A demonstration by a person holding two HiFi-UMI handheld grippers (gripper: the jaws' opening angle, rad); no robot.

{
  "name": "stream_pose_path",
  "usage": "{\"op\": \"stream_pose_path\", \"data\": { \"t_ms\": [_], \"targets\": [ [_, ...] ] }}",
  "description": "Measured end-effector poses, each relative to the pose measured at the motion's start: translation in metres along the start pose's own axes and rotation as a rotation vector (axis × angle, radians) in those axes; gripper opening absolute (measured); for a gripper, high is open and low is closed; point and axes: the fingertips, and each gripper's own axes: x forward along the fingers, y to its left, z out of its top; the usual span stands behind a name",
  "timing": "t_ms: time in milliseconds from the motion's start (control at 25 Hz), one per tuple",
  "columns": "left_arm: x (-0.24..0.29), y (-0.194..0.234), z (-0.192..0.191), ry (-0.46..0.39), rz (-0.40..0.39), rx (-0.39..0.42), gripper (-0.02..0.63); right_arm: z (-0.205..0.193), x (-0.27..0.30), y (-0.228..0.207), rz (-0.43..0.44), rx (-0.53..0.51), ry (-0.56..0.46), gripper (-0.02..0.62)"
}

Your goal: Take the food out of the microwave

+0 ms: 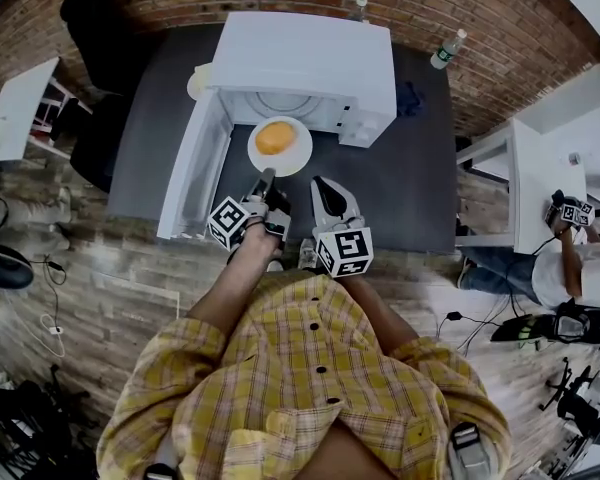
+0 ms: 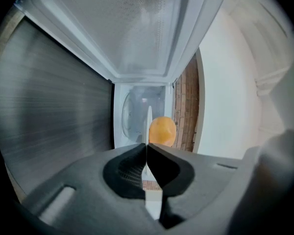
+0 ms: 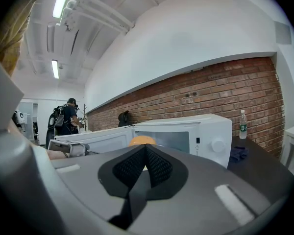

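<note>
While the microwave (image 1: 310, 63) stands on the dark bench (image 1: 400, 188) with its door (image 1: 192, 168) swung wide to the left, I have the left gripper (image 1: 266, 179) clenched on the near rim of the plate (image 1: 299, 156). In the left gripper view the jaws are grasping that rim: the plate (image 2: 148, 121) shows edge-on as a thin white line running out from between them. The food (image 1: 275, 138), a round orange lump, sits in the middle of the plate. The plate is at the mouth of the microwave, mostly out over the bench. I cannot tell whether it rests on the bench or hangs clear of it. The right gripper (image 1: 322, 182) hovers just beside the plate, apart from it. In its own view the jaws are pressed together with nothing between them. A bottle (image 1: 446, 48) stands at the bench's far right corner.
</note>
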Motion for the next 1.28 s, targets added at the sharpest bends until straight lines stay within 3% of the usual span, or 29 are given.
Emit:
{"op": "stream_pose_path", "data": {
  "t_ms": [1280],
  "targets": [
    [-0.026,-0.025,-0.011,0.01,-0.07,0.006,0.006,-0.02,0.004,-0.003,0.001,0.025,0.033,-0.002]
  ]
}}
